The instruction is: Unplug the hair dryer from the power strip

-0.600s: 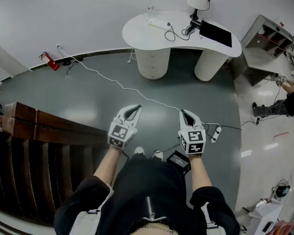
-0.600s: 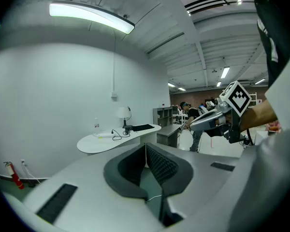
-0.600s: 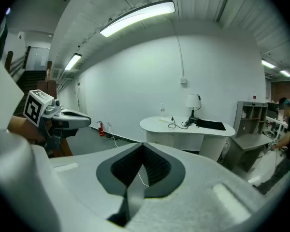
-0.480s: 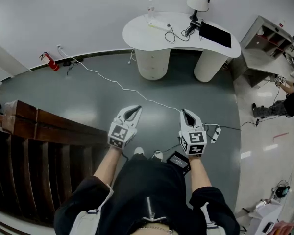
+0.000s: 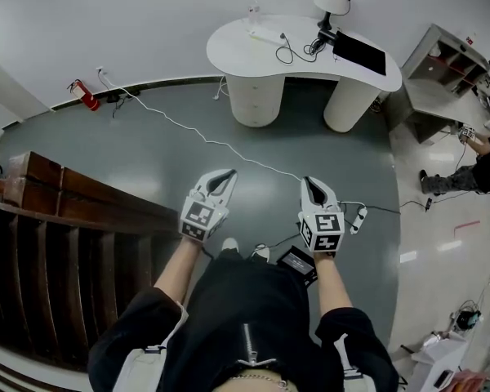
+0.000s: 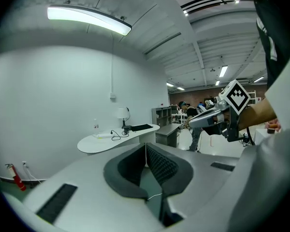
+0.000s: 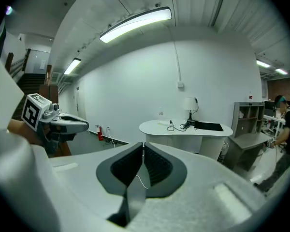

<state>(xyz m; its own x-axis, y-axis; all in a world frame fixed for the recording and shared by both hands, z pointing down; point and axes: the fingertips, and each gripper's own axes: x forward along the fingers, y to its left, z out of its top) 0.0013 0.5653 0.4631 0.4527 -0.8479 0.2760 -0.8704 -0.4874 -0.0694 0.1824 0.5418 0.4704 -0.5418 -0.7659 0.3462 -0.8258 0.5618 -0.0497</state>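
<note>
**Inspector:** Little has changed since the earlier frame. The white desk sits slightly higher in the head view, so the person appears to have edged toward it.

**Assistant:** And the tongs?

**Inspector:** The left gripper and right gripper are both fully closed with nothing between the jaws. Both are well short of the desk.

**Assistant:** Where are the task items?

**Inspector:** A white power strip lies on the desk top, left of centre. A dark cord runs from it to what I take for the hair dryer, at the desk's lamp end. It is too small to confirm.

**Assistant:** Any recommendation?

**Inspector:** Reach the desk first, then open one gripper. Take the plug by its body, never the cord. Hold the strip down with the other gripper and pull straight out.
</note>
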